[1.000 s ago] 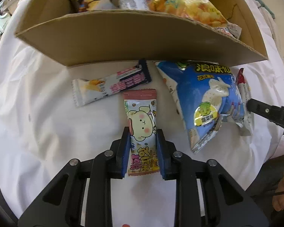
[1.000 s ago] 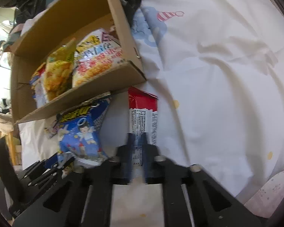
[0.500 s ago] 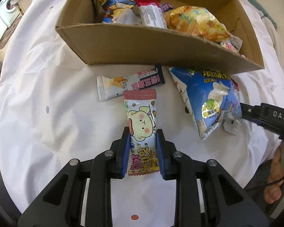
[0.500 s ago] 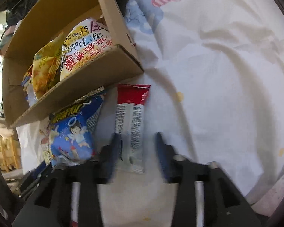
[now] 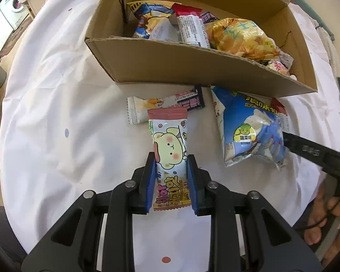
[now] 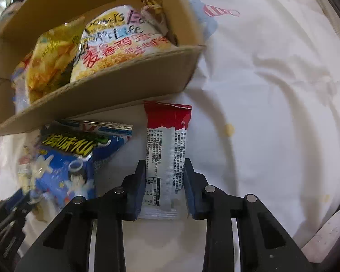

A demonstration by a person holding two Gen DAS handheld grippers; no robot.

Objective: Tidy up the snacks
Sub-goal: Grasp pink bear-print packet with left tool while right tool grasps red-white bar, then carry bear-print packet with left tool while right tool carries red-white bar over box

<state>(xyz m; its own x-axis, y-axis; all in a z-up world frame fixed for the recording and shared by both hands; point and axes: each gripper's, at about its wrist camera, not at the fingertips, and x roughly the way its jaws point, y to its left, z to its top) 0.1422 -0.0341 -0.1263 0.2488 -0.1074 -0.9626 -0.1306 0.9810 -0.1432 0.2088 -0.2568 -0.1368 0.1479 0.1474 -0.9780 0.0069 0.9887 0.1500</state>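
My left gripper [image 5: 170, 157] is shut on a pink-topped bear snack bar [image 5: 168, 144] and holds it above the white cloth. My right gripper [image 6: 164, 165] is shut on a red-and-white snack bar [image 6: 166, 146] beside the box's near corner. The cardboard box [image 5: 181, 68] holds several snack packets, among them a yellow chip bag [image 5: 240, 37]. The box also shows in the right wrist view [image 6: 115, 83]. A blue chip bag [image 5: 249, 129] lies in front of the box, left of the red bar in the right wrist view [image 6: 65, 163].
A long white-and-black snack bar [image 5: 165, 104] lies on the cloth against the box's front wall. The white tablecloth [image 6: 272, 90] stretches wide to the right of the box. A washing machine [image 5: 13, 11] stands far off at the left.
My left gripper has risen with the bear bar, so the box looks farther. My right gripper opened around the red-and-white bar, then closed on it again.
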